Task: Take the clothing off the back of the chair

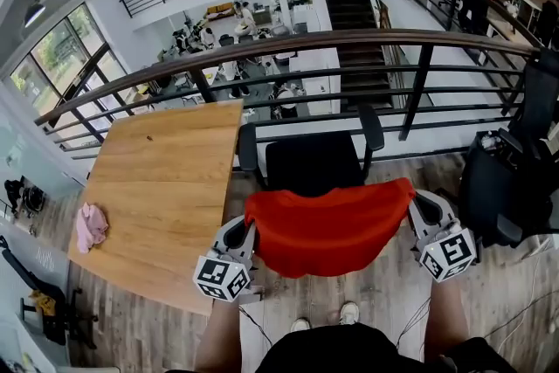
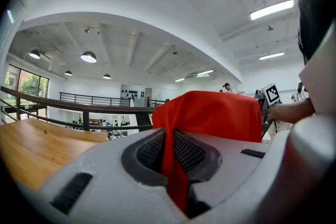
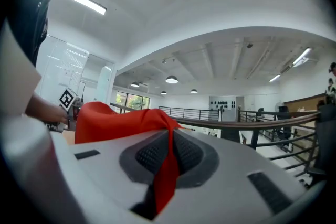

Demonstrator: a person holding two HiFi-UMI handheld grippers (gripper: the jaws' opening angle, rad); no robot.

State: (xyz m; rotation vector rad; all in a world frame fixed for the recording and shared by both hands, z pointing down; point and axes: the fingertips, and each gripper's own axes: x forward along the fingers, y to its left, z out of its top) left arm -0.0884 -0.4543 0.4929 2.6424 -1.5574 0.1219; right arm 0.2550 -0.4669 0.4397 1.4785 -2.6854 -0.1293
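Note:
A red garment (image 1: 332,227) hangs over the back of a black office chair (image 1: 314,162), right in front of me. My left gripper (image 1: 251,233) is shut on the garment's left edge, and my right gripper (image 1: 414,210) is shut on its right edge. In the left gripper view a fold of the red garment (image 2: 210,113) runs down between the closed pads of the left gripper (image 2: 170,157). The right gripper view shows the same: the red garment (image 3: 115,120) is pinched in the right gripper (image 3: 169,157). The garment hides the chair's backrest.
A wooden table (image 1: 166,179) stands to the chair's left, with a pink cloth (image 1: 90,225) near its left edge. A railing (image 1: 349,39) runs behind the chair, over a lower floor. Another black chair (image 1: 507,179) stands at the right. The person's shoes (image 1: 323,319) are just below the garment.

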